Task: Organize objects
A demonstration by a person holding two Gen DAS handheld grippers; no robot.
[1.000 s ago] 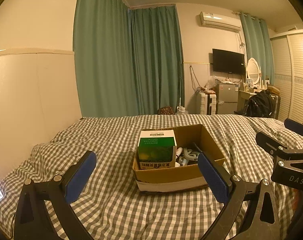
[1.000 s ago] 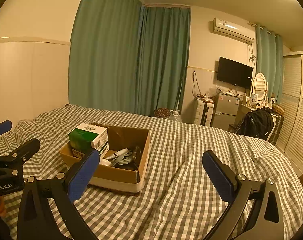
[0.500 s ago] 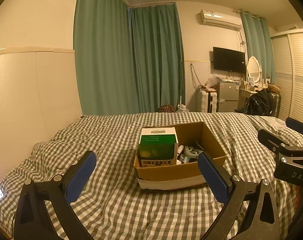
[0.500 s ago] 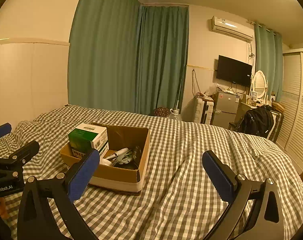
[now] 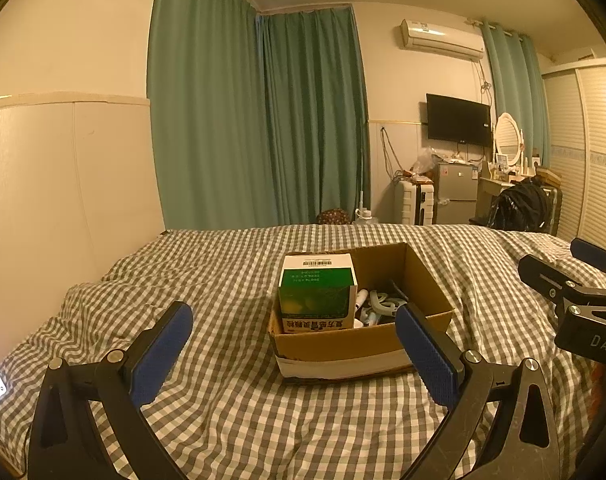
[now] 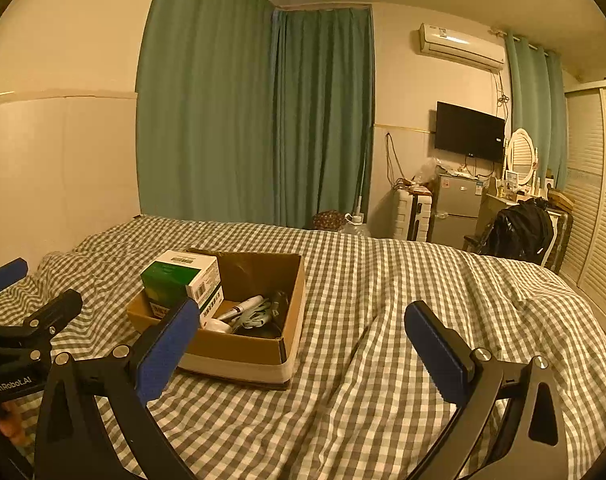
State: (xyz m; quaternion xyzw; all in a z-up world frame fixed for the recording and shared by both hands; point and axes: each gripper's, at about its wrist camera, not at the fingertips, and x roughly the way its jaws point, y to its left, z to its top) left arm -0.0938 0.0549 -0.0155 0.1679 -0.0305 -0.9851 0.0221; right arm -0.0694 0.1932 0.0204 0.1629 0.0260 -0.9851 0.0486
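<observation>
Drifted only slightly against the earlier frames, both hand-held grippers — left (image 5: 293,350), right (image 6: 303,338) — spread wide and empty above the bed (image 5: 223,272), cardboard box (image 5: 343,346) at frame centre with green carton (image 5: 317,294) inside, sorting seemingly done or paused.

Open cardboard box (image 5: 359,344) on checked bedspread, green carton (image 5: 317,294) upright inside

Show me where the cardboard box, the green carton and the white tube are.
cardboard box (image 5: 343,346), left wrist view, its near front wall.
green carton (image 5: 315,302), left wrist view, its green front face.
white tube (image 6: 241,307), right wrist view, its middle.
</observation>
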